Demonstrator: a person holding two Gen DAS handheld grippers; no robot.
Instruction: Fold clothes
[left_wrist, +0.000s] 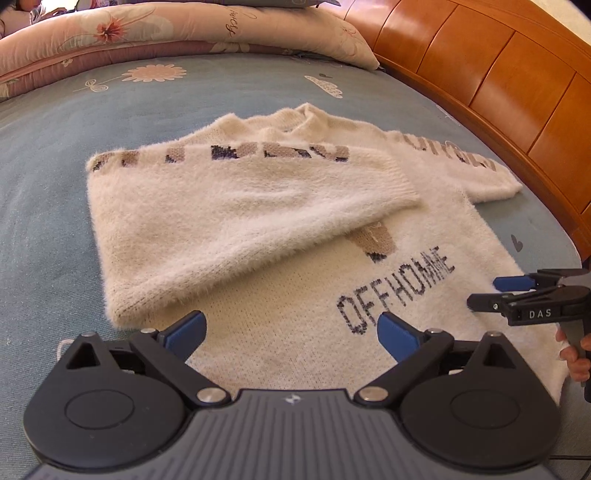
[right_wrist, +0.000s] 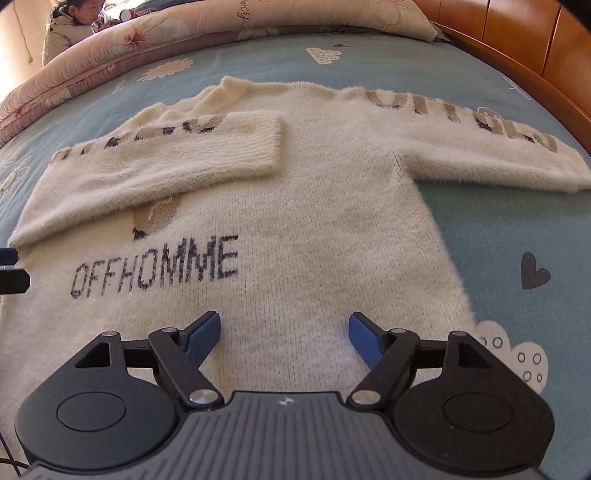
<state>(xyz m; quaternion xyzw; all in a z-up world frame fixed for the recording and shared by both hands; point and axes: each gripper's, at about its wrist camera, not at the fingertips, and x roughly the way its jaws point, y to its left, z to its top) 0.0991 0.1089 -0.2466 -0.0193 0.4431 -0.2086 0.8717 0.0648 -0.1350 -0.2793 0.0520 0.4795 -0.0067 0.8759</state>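
A fluffy cream sweater (left_wrist: 280, 266) (right_wrist: 314, 229) with dark "OFFHOMME" lettering lies flat on the bed, neck away from me. Its left sleeve (left_wrist: 236, 199) (right_wrist: 166, 158) is folded across the chest. The other sleeve (left_wrist: 454, 162) (right_wrist: 480, 147) stretches out to the right. My left gripper (left_wrist: 291, 334) hovers open over the lower hem, nothing between its blue pads. My right gripper (right_wrist: 284, 338) is open too, above the lower body of the sweater. In the left wrist view the right gripper (left_wrist: 487, 293) shows at the sweater's right edge, held by a hand (left_wrist: 576, 354).
The bed has a blue-grey sheet (right_wrist: 509, 229) with flower, cloud and heart prints. A folded floral quilt (left_wrist: 147, 33) (right_wrist: 184, 37) lies along the far side. A wooden headboard (left_wrist: 498, 74) runs along the right. A person (right_wrist: 74, 26) sits beyond the quilt.
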